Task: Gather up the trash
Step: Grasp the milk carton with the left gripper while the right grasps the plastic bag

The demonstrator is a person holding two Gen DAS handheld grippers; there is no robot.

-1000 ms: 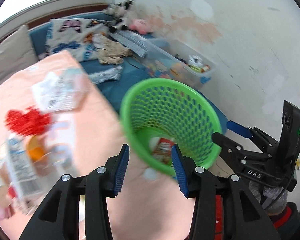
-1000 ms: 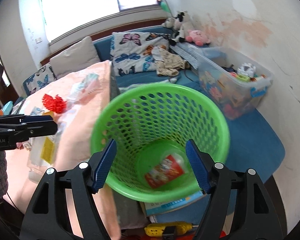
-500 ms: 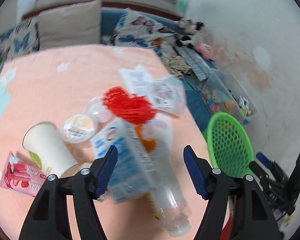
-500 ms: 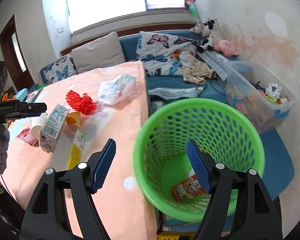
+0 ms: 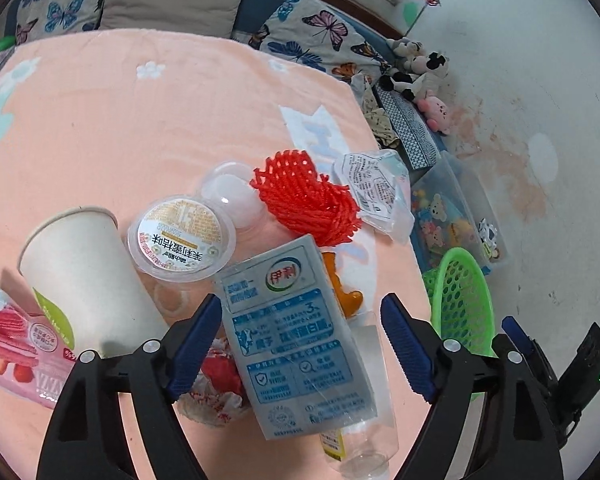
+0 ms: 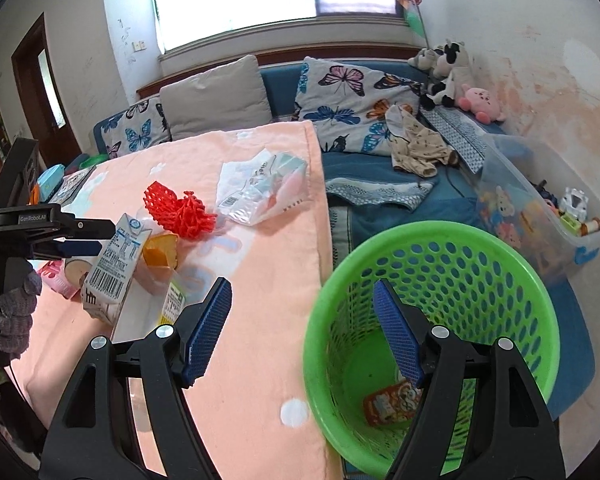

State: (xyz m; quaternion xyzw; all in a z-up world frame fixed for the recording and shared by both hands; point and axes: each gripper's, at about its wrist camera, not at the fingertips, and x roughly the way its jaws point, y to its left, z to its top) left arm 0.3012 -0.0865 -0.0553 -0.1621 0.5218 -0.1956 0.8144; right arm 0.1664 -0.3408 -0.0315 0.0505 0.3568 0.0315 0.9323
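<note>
Trash lies on a peach-covered table (image 5: 140,128). My left gripper (image 5: 300,344) is open right above a blue-and-white milk carton (image 5: 296,340), its jaws on either side of it, apart from it. Around it lie a clear bottle (image 5: 360,440), a paper cup (image 5: 80,280), a jelly cup (image 5: 180,240), red foam netting (image 5: 308,200), a plastic bag (image 5: 376,188) and a pink wrapper (image 5: 12,344). My right gripper (image 6: 302,328) is open and empty, over the table edge and the green basket (image 6: 432,312), which holds a red packet (image 6: 392,404).
The basket stands on the floor right of the table, also in the left wrist view (image 5: 464,300). A clear toy box (image 6: 540,208) sits behind it by the wall. A blue sofa (image 6: 284,80) with butterfly cushions and plush toys is at the back.
My left gripper swung from the basket to the table and has come down close over the milk carton. My right gripper drew back left from the basket.
</note>
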